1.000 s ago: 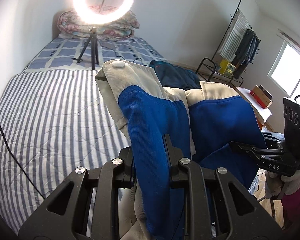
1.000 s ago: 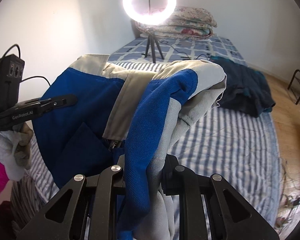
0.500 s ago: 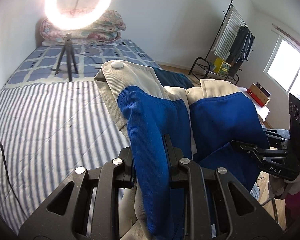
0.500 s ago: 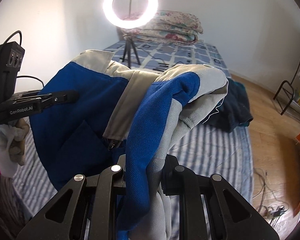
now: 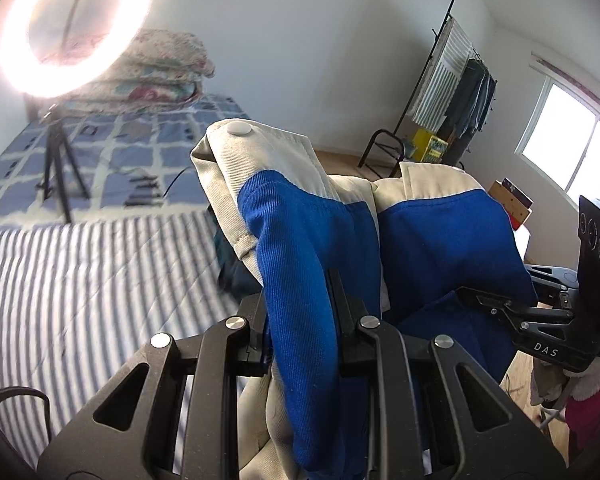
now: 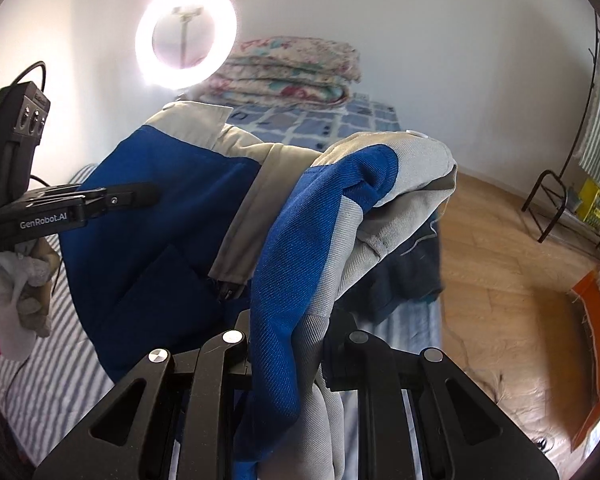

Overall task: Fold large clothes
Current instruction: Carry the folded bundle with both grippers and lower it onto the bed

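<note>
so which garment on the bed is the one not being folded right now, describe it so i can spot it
Start at the bed with the blue-and-white striped sheet. Look along its edge nearest the wooden floor: a crumpled dark navy garment lies there. Unlike the blue-and-beige jacket held up in the air, it is one dark colour and rests flat on the sheet.

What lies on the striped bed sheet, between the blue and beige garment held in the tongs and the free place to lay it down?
The blue and beige garment hangs clamped in both tongs above the striped bed sheet. A dark garment lies on the sheet just behind it, near the bed's edge. The ring light tripod stands farther back.
</note>
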